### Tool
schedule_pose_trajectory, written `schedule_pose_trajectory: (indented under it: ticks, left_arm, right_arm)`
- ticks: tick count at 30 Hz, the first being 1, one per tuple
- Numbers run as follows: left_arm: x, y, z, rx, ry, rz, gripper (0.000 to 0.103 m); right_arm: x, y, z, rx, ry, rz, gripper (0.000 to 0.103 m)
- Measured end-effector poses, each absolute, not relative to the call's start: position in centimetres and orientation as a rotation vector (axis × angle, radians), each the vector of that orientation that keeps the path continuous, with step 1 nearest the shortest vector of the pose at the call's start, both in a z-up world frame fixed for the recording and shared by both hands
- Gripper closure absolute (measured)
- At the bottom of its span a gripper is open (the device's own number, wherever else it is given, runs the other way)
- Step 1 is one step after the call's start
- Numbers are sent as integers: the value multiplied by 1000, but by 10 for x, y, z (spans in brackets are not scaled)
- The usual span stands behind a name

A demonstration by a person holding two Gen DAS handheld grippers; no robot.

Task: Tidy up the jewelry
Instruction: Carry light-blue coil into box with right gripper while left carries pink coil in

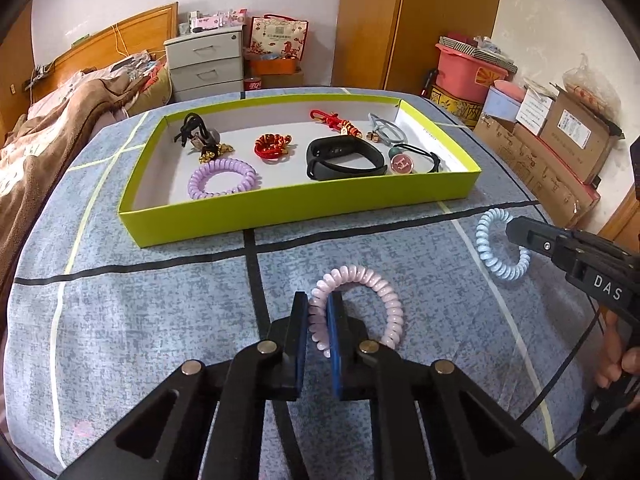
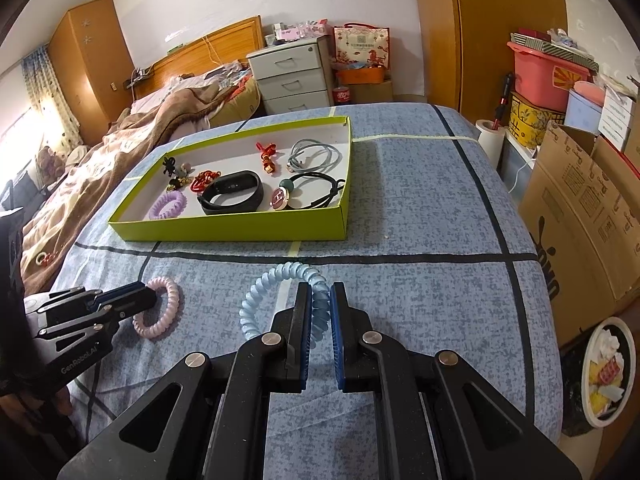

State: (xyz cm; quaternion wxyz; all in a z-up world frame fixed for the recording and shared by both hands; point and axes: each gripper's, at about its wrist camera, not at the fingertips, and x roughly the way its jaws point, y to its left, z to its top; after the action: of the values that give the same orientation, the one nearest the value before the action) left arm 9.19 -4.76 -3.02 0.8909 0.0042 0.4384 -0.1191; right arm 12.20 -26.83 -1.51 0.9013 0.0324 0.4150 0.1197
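**Q:** Grippers first — what does each one have hold of?

**A:** Left gripper (image 1: pixel 318 304) is clamped on a pale pink spiral hair tie (image 1: pixel 372 292), its blue pads pinching the near left part of the ring. Right gripper (image 2: pixel 320 294) is closed the same way on a light blue spiral hair tie (image 2: pixel 272 284), gripping its right side. Both ties lie on the blue-grey patterned bedspread (image 2: pixel 420 220), well apart from each other.

**Q:** Where is the rest of the jewelry?

**A:** Beyond both grippers sits a shallow lime-green box (image 1: pixel 280 204). Inside it lie a purple spiral hair tie (image 1: pixel 223 179), a black fitness band (image 1: pixel 340 158), a red and gold bracelet (image 1: pixel 274 145), a black hair tie with gold beads (image 1: pixel 202 136), a red knotted charm (image 1: pixel 336 121), a grey coiled cord (image 1: pixel 386 130) and a black hair tie with a round pink charm (image 1: pixel 404 163).
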Motion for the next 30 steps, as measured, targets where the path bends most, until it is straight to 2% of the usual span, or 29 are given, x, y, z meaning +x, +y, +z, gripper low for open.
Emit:
schedule_pose_trajectory:
  ticks: [15, 30]
  left_arm:
    - [94, -22, 9, -65, 818, -284, 93]
    - [162, 17, 24, -101, 800, -187, 93]
  right_arm:
    - [125, -261, 10, 104, 812, 262, 93]
    - [187, -244, 17, 73, 799, 202, 93]
